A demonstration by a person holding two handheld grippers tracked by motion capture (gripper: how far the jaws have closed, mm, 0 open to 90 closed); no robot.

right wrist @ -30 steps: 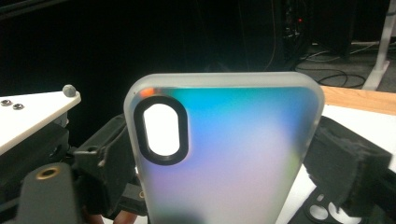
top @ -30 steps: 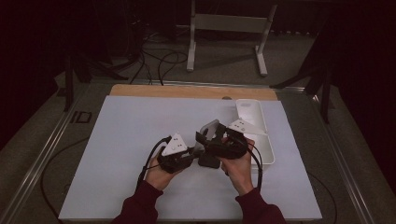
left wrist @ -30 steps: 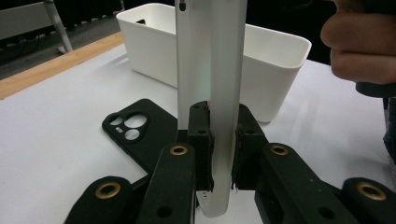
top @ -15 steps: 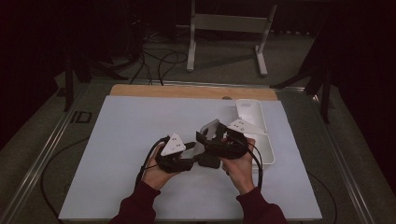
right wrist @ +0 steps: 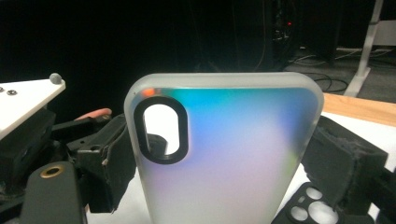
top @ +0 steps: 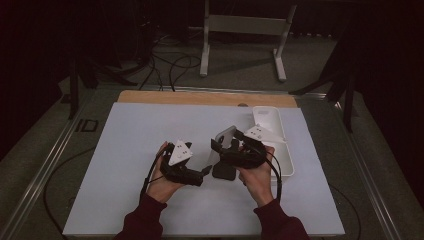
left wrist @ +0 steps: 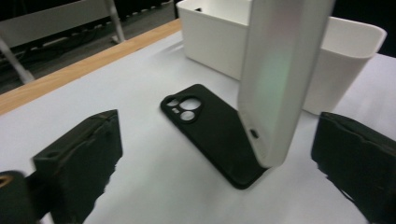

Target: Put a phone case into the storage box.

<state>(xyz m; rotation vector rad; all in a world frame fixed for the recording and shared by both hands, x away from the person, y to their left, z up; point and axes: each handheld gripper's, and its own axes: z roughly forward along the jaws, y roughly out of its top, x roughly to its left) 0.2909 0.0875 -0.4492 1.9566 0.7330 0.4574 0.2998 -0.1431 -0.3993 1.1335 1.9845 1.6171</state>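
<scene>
Our left tongs [top: 206,171] have just been opening and now stand spread wide, their two black pads [left wrist: 79,158] apart on either side of the frosted case's lower end without pressing on it. Our right tongs [top: 222,145] pinch the frosted phone case [right wrist: 224,154] by its lower sides, holding it upright and slightly tilted; in the right gripper view its iridescent back faces us, the oval camera opening at the upper left. In the left gripper view this case [left wrist: 280,74] stands with its bottom corner just over, or touching, the near end of a black phone case [left wrist: 210,133]; we cannot tell which. The black case lies flat on the white mat [top: 130,150], camera cut-outs toward the far edge of the desk, between the two tongs in the high view [top: 225,171]. Just beyond, toward the right edge of the mat, sits a white rectangular bin [top: 272,125], its long side running from front to back. A strip of the wooden desk [top: 165,97] shows along the far edge behind the mat.
</scene>
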